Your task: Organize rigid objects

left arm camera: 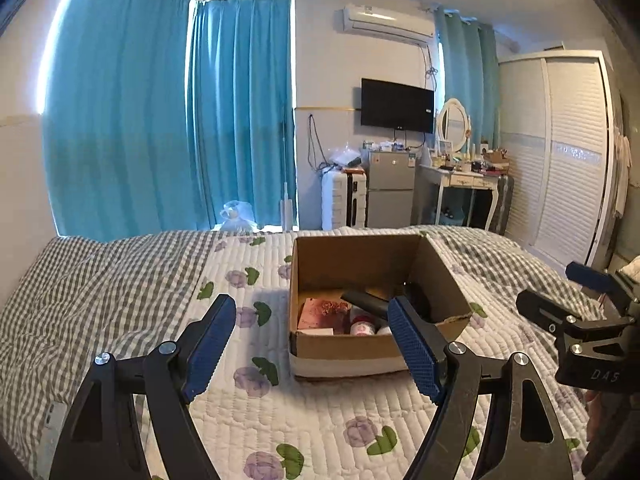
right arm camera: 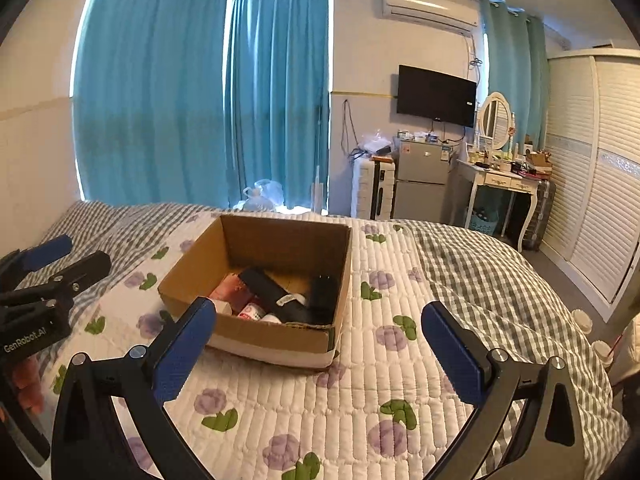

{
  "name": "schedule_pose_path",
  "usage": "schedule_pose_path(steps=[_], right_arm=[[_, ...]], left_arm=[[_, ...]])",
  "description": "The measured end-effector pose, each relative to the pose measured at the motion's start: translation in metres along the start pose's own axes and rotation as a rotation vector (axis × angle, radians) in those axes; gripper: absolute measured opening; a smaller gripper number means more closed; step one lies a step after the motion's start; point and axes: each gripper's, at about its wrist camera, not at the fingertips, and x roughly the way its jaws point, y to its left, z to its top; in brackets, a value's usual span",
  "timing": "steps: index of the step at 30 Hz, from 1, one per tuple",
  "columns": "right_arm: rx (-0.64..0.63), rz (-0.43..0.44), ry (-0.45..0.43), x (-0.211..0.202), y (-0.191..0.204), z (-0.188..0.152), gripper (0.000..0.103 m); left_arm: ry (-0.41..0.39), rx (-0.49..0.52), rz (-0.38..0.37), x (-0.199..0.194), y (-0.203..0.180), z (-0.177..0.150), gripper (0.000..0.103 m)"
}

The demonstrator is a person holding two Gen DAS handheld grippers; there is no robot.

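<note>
Room: bedroom with teal curtains (left arm camera: 168, 120), a wall television (right arm camera: 436, 96) and a white wardrobe (left arm camera: 560, 152).
Bed (right arm camera: 360, 400): quilt with purple flowers, checked cover on both sides.
Cardboard box (right arm camera: 256, 344): open, sitting on the quilt, near both tools.
Box contents: a long black item (right arm camera: 276, 292), a pink packet (left arm camera: 320, 314), a small jar (left arm camera: 362, 327).
Left hand-held gripper (left arm camera: 310, 346): fingers spread apart, holding nothing, above the quilt before the box.
Right hand-held gripper (right arm camera: 318, 346): fingers spread wide, holding nothing, box between them in view.
</note>
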Motion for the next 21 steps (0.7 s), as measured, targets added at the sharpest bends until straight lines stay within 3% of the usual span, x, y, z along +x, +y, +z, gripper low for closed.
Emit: schedule_pose_path(steps=[21], right_arm=[[0.022, 0.013, 0.021, 0.0017, 0.0028, 0.0042, 0.103]], left_arm=[[0.038, 0.011, -0.009, 0.0034, -0.0045, -0.0078, 0.081]])
